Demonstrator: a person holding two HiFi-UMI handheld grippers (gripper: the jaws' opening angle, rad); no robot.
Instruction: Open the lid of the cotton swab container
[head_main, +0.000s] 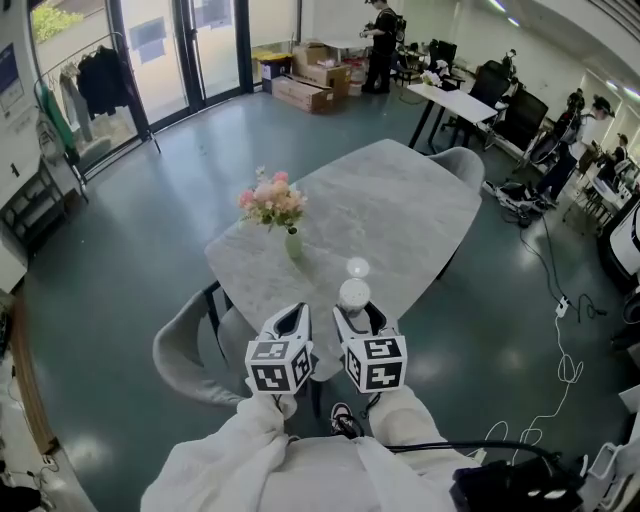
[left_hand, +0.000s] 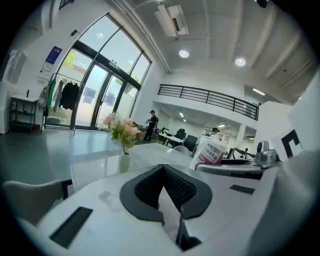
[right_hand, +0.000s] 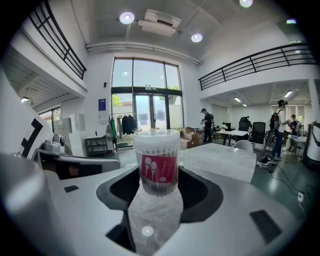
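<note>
Two claws are held above the table's near edge: left claw closed and empty, right claw clamped on an upright cotton swab container.

The clear cylindrical plastic cotton swab container with a red label is standing upright, lifted off the table, with the right gripper clamping its lower part. A round white disc, seemingly its lid, is lying flat on the grey marble table by the near edge.

Marble table holds flower vase, white round object.
</note>
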